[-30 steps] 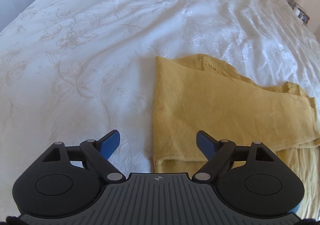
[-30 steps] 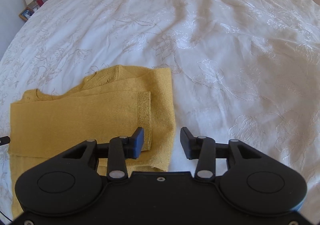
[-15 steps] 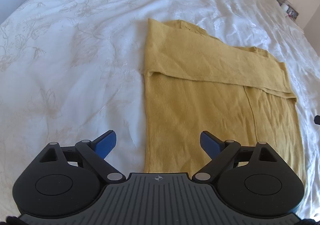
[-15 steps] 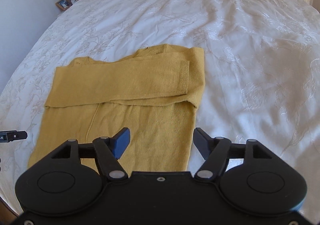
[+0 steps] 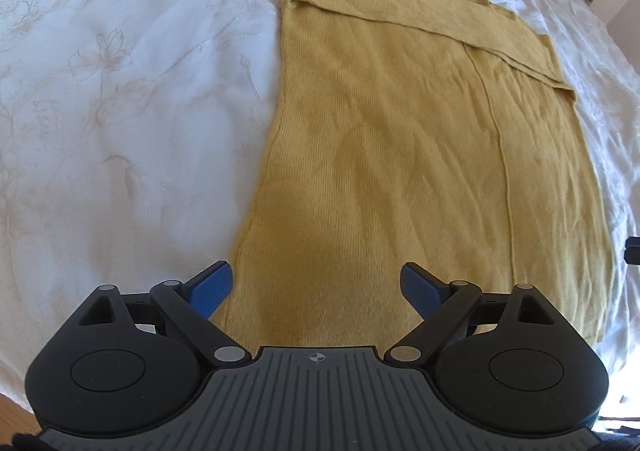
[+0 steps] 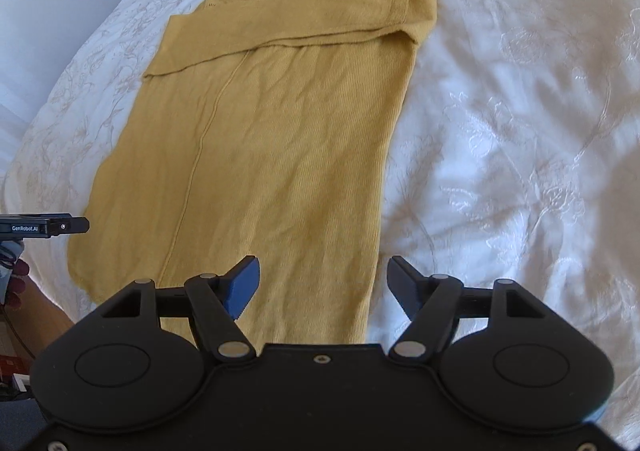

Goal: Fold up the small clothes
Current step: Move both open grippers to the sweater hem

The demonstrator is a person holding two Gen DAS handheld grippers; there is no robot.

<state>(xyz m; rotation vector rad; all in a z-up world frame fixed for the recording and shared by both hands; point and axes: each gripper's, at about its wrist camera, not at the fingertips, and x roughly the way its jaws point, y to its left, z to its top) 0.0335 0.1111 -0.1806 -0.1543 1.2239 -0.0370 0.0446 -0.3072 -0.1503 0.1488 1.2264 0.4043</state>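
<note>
1. The only writing you can read is "GenRobot.AI", printed in white on the black bar of your left hand-held gripper [image 6: 44, 227], which pokes in at the left edge of the right wrist view.
2. Your left hand-held gripper [image 5: 316, 285] has its blue-padded fingers [image 5: 212, 285] spread wide apart. Nothing is clamped between them; they hang over the near left corner of the yellow sweater [image 5: 400, 155], one finger over the bedspread and the other over the knit.
3. Your right hand-held gripper [image 6: 322, 283] also stands apart, a little less wide, with nothing held. Its left finger is over the sweater's near right part and its right finger is over the white bedspread [image 6: 520, 131].
4. Whether any finger actually touches the cloth, you cannot tell from these views.
5. The yellow sweater [image 6: 272, 131] lies flat on the bed, lengthwise away from you, hem nearest. Its sleeves are folded across the far end, one cuff showing near the right edge. A raised seam line runs down the body.
6. The bedspread [image 5: 120, 111] is white with a pale floral pattern, creased around the sweater.
</note>
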